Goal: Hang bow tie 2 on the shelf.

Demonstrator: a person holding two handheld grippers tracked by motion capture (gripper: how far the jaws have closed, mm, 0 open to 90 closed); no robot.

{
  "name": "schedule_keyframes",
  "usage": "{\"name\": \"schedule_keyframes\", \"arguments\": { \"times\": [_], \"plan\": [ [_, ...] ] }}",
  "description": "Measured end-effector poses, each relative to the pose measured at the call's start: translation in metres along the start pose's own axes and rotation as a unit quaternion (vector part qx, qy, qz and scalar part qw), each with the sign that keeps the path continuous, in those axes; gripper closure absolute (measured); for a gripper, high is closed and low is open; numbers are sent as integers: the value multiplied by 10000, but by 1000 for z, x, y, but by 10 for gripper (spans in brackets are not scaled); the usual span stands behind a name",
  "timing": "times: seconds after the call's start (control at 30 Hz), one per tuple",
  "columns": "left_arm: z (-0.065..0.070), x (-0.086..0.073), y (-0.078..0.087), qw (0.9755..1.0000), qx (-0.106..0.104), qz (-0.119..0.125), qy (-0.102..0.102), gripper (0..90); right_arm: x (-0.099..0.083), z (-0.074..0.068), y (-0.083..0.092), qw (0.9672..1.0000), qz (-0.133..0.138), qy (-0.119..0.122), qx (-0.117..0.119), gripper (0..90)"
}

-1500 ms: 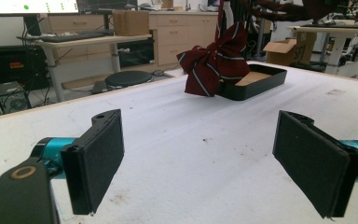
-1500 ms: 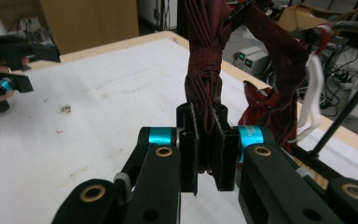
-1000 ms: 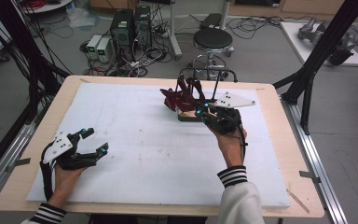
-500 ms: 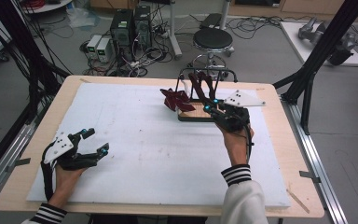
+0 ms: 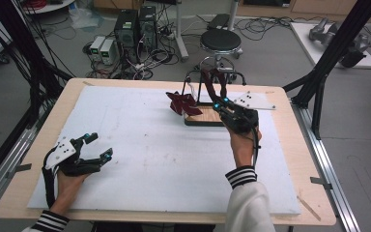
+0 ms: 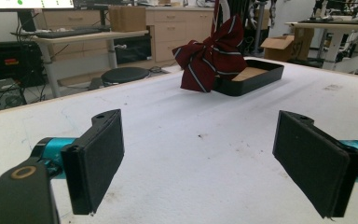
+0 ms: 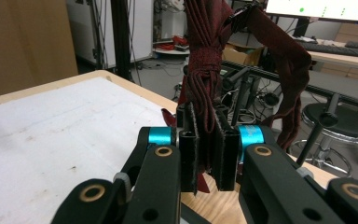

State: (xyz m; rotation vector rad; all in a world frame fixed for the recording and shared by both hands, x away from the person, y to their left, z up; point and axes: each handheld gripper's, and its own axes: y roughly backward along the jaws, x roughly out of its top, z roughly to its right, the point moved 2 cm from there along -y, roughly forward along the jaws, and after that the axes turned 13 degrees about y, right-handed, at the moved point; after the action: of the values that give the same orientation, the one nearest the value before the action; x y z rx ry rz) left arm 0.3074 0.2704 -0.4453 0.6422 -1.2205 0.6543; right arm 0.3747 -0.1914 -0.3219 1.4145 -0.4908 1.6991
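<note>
Right gripper (image 5: 221, 102) has risen, jaws pinching ribbon (image 7: 208, 70); bow (image 6: 209, 53) hangs over tray (image 6: 254, 77) edge. Left gripper (image 6: 200, 158) jaws spread.

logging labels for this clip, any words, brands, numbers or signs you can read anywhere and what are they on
No text can be read in these pictures.
Cardboard box behind the table: a dark printed mark, too blurred to read.
Monitor at top of the right gripper view: coloured dots on a white screen, no legible words.
Striped bow, black tray and both grippers: no lettering visible.
</note>
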Motion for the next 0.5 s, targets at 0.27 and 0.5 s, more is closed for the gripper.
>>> {"name": "schedule_keyframes", "arguments": {
  "times": [0.27,0.5],
  "plan": [
    [0,0,0,10000,0,11,10,168,-7,7,-11,9998,5,-99,-154,833],
    [0,0,0,10000,-15,7,7,168,-14,11,-24,9994,-9,-148,-301,832]
  ]
}}
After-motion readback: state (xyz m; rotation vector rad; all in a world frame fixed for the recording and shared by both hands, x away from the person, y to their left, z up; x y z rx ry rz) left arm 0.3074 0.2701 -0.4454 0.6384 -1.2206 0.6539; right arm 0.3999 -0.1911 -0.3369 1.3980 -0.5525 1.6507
